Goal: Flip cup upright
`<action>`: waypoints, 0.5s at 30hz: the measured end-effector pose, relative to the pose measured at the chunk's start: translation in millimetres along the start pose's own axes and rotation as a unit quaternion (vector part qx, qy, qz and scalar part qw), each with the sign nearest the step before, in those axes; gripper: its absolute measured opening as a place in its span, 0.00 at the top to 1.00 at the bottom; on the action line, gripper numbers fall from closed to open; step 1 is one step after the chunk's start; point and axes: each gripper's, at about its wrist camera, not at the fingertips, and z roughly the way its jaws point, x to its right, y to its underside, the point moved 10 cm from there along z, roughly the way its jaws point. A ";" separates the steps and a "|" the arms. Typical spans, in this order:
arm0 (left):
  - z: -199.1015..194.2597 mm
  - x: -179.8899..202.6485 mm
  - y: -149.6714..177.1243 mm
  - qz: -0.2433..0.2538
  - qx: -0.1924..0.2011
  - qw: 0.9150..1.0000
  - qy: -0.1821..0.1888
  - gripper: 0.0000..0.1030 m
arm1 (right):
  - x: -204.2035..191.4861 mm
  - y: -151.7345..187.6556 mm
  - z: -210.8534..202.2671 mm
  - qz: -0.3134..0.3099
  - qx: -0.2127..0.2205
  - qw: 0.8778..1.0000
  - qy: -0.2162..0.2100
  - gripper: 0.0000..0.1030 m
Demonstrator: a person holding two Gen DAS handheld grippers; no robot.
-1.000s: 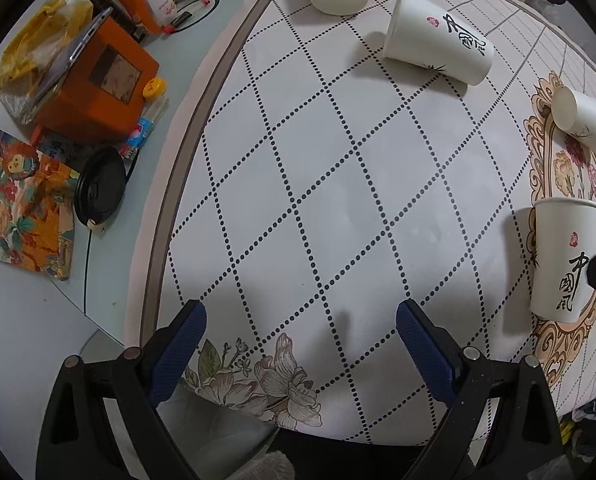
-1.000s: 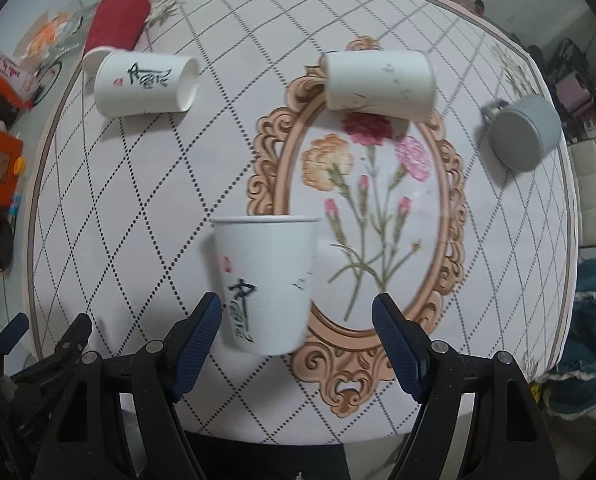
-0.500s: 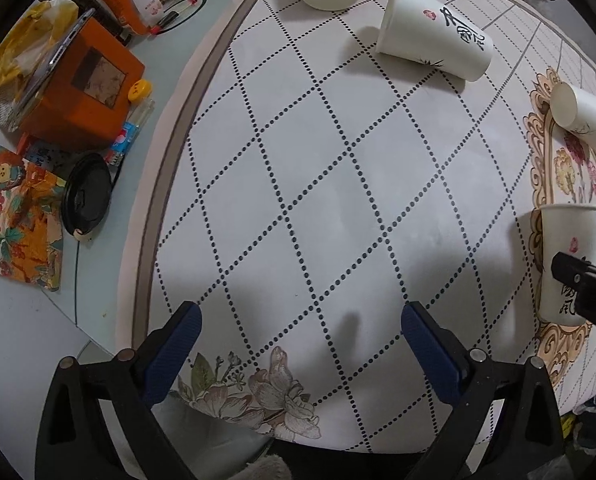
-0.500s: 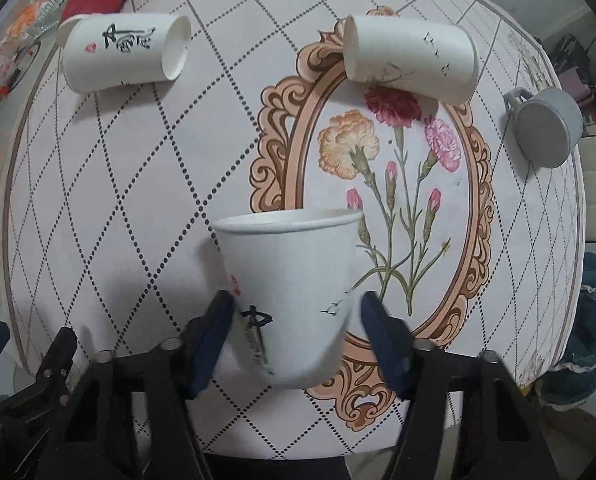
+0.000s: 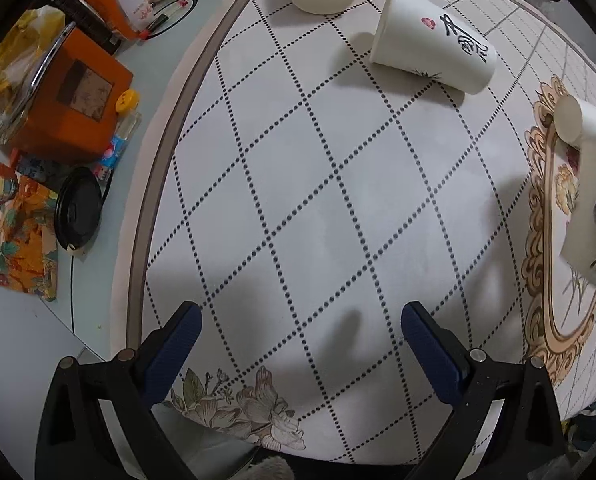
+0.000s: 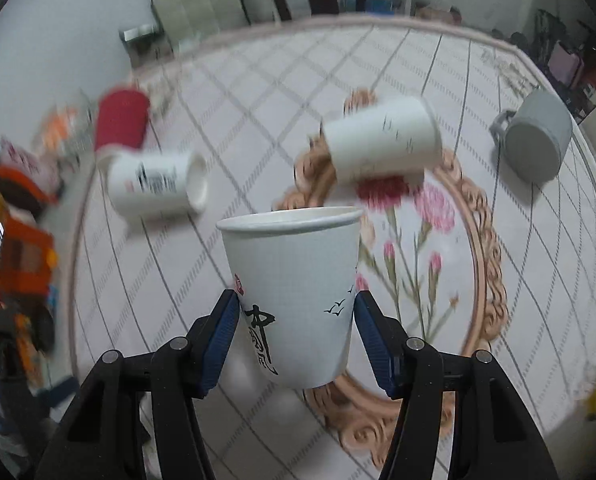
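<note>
Off the left edge of the patterned desk (image 5: 338, 208) sits clutter: an orange box (image 5: 72, 98), a small bottle with a yellow cap (image 5: 124, 120) and a black lid (image 5: 78, 212). The left tongs (image 5: 300, 338) hang over bare cloth, blue pads wide apart and grasping nothing.

Further along lie cups on their sides: a red paper cup (image 6: 122, 118), a white cup with black calligraphy (image 6: 156, 188), then a plain white cup (image 6: 382, 138) across the top of the floral medallion, and at the far right a grey mug (image 6: 538, 140) also tipped over.

The task's thing, the printed paper cup (image 6: 294, 296), is in the right tongs (image 6: 296, 332), mouth up and roughly upright, its lower wall pinched between the two blue pads. It appears to be off the cloth, though its base is partly hidden.

The background in the right wrist view is smeared, which suggests quick motion, and that is where I see the risk. A thin paper wall gripped low can buckle if squeezed harder, or pivot between the pads and tip. If released while tilted or too high above the desk, it would likely topple back onto its side, or roll toward the plain white cup nearby.
</note>
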 end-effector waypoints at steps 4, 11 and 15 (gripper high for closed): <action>5.4 2.7 -15.8 -0.004 0.002 1.000 -0.004 0.01 | 3.7 -21.7 5.1 0.011 0.072 0.997 0.000 0.40; 15.5 0.0 -32.5 -0.002 0.005 1.000 -0.005 0.01 | 2.9 -15.9 16.2 -0.010 0.138 0.990 0.032 0.40; 16.6 -2.0 -31.8 0.004 0.012 1.000 -0.007 0.01 | 4.5 -1.2 17.3 -0.029 0.154 0.987 0.043 0.40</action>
